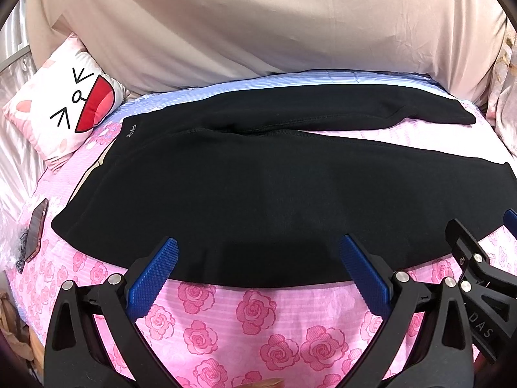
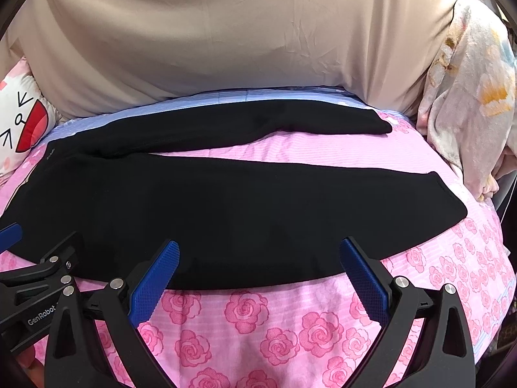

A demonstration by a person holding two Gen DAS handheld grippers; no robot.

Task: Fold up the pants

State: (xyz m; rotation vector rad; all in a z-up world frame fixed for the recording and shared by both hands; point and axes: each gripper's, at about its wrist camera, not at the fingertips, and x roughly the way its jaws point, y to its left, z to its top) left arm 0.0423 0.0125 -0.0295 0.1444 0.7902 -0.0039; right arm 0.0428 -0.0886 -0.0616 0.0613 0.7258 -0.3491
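Note:
Black pants (image 1: 265, 187) lie spread flat across a pink rose-print bed cover (image 1: 258, 320), waistband to the left, the two legs running right and splitting apart. My left gripper (image 1: 258, 245) stands open just above the near edge of the near leg, its blue pads (image 1: 155, 271) holding nothing. In the right wrist view the same pants (image 2: 232, 207) fill the middle, and my right gripper (image 2: 258, 249) is open over the near edge further right. Each gripper shows at the other view's side edge.
A cartoon-face pillow (image 1: 68, 110) sits at the back left. A phone (image 1: 37, 229) lies on the cover's left edge. A beige sheet (image 1: 258, 26) rises behind the bed. Floral cloth (image 2: 465, 106) is piled at the right.

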